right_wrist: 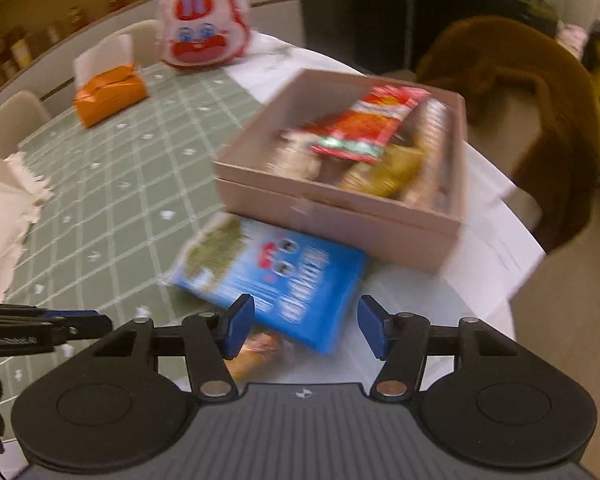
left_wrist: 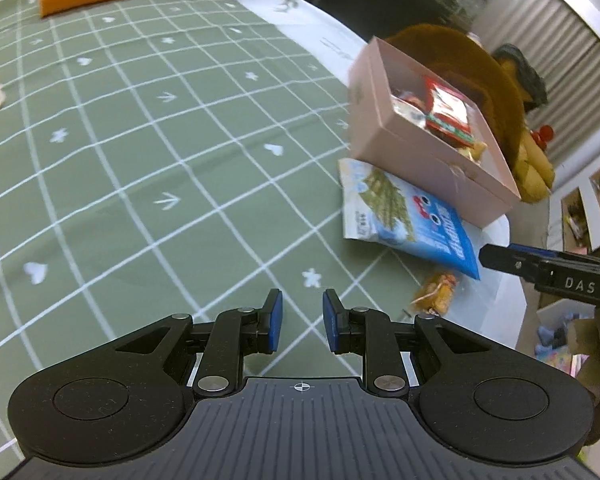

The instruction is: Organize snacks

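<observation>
Key relation: flat blue-and-white foil seaweed snack packet (right_wrist: pixel 268 276) lies on the bench (right_wrist: pixel 112 184) just ahead of the right tongs (right_wrist: pixel 306 326), long axis slanting across their gap; the right hand is nearer.
Box: open pink cardboard box (right_wrist: pixel 340 216), already holding snacks, touches the packet's far edge.
Small snack: orange clear-wrapped piece (left_wrist: pixel 436 292) beside the packet's near corner.
Right tongs: apart, nothing between the pads.
Left tongs (left_wrist: pixel 302 322): nearly together, empty, over green checked cloth.
Writing: "DAS" on the right tongs' side; packet lettering unreadable.
</observation>
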